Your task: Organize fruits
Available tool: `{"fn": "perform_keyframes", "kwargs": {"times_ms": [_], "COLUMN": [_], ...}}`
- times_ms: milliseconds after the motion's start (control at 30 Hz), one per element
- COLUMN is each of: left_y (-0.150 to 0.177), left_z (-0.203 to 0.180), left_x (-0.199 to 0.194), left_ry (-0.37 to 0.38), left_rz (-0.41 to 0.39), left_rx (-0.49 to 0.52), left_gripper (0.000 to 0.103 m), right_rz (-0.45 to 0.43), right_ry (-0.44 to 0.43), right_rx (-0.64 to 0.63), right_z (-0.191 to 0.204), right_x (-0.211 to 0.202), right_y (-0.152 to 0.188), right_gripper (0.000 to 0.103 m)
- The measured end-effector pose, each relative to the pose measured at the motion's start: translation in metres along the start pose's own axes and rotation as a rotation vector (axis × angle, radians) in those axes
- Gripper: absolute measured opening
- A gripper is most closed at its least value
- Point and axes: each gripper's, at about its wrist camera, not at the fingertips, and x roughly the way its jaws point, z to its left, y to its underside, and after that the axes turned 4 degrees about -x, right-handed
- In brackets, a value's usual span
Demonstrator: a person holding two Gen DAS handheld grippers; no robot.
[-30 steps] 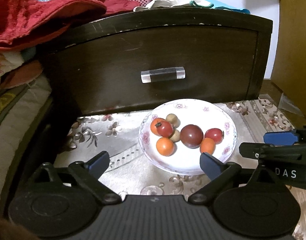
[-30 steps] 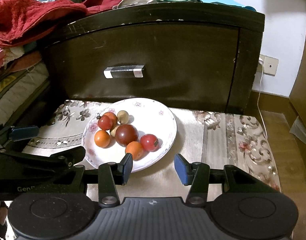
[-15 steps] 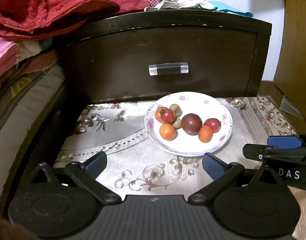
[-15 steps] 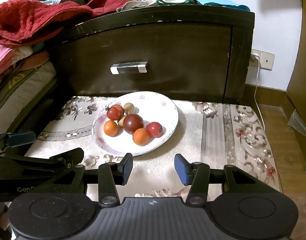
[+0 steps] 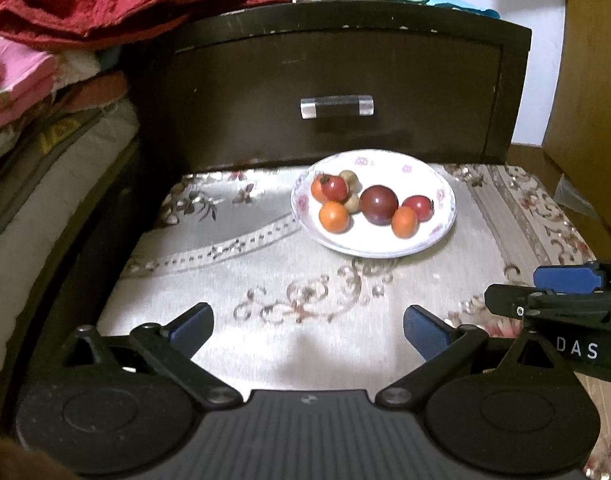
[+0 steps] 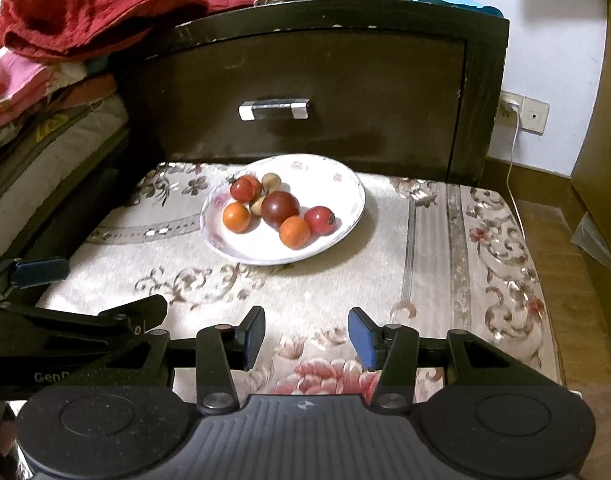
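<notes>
A dark wood cabinet (image 5: 345,80) with one drawer handle (image 5: 336,106) stands at the back, and red cloth (image 5: 105,0) and other clothes are piled on top of it and to the left. In front of it is a flat surface covered with a pale cloth (image 5: 265,280) that has flowers and curls on it. A white plate (image 5: 369,246) with small pink flowers sits on the cloth, close to the cabinet. The fruits (image 5: 379,205) are all on the plate, bunched together and touching: one big dark red one in the middle, two small red ones, some orange ones, and two little tan ones at the back. In the right view the plate (image 6: 241,254) is a bit to the left, and a white plug and cord (image 6: 511,120) hang on the wall at the right. The left hand-held gripper (image 5: 307,330) is low over the cloth, near the front edge, well apart from the plate. Its blue pads are wide apart and nothing is between them. The right hand-held gripper (image 6: 307,338) is beside it, also over the cloth and away from the plate. Its pads are closer together, but there is a clear gap, and it holds nothing.
</notes>
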Motion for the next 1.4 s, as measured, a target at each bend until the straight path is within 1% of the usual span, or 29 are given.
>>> {"fn": "perform_keyframes", "kwargs": {"times_ms": [167, 667, 1400], "left_y": [0.011, 0.038, 0.048], "left_z": [0.002, 0.002, 0.002], "left_x": [-0.007, -0.026, -0.029], "left_ry": [0.000, -0.026, -0.031], "left_rz": [0.018, 0.027, 0.048], "left_rx": [-0.008, 0.015, 0.023], "left_gripper": [0.103, 0.103, 0.103], "right_rz": [0.014, 0.052, 0.082], "right_ry": [-0.002, 0.000, 0.003], "right_rx": [-0.011, -0.030, -0.034], "right_z": [0.006, 0.020, 0.027], "right_x": [-0.005, -0.020, -0.022], "right_y": [0.009, 0.033, 0.044], "right_gripper": [0.044, 0.044, 0.044]}}
